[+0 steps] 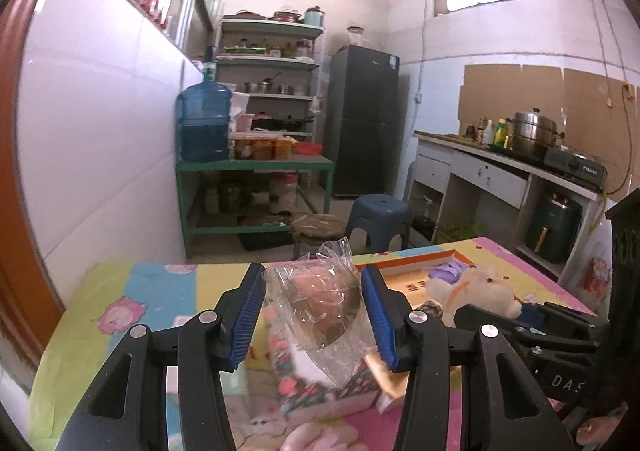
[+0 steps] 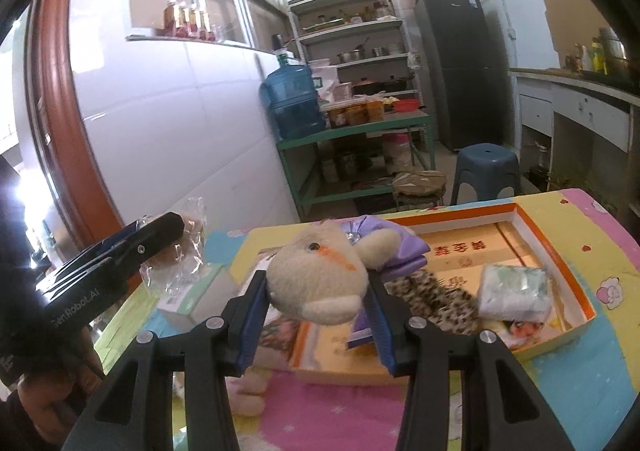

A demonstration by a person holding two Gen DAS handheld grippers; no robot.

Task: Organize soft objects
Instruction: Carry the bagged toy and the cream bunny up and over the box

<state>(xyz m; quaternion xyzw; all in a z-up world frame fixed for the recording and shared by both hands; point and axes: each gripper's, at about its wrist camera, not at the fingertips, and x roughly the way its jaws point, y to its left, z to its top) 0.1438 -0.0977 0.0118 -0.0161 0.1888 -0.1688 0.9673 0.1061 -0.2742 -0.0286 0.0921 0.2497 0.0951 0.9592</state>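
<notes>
Above the cartoon-print table (image 1: 132,291), a crinkly clear-wrapped bun (image 1: 320,303) is being clamped between the left gripper (image 1: 316,315) pads, apparently for sorting. Farther right, a fuzzy cream plush toy (image 2: 320,283) is being squeezed by the right gripper (image 2: 316,315) over the shallow orange-rimmed cardboard tray (image 2: 576,283), where a wrapped tissue pack (image 2: 514,291) is lying.

We are in a lived-in home kitchen. Around the dark fridge (image 1: 366,119) we see its signs: left of it, white shelves (image 1: 272,63) crowded with pots and jars; further left, a blue water jug (image 1: 204,123) on a green stand; right of it, a counter carrying a steel steamer pot (image 1: 534,131), sauce bottles and a gas stove (image 1: 576,167).
</notes>
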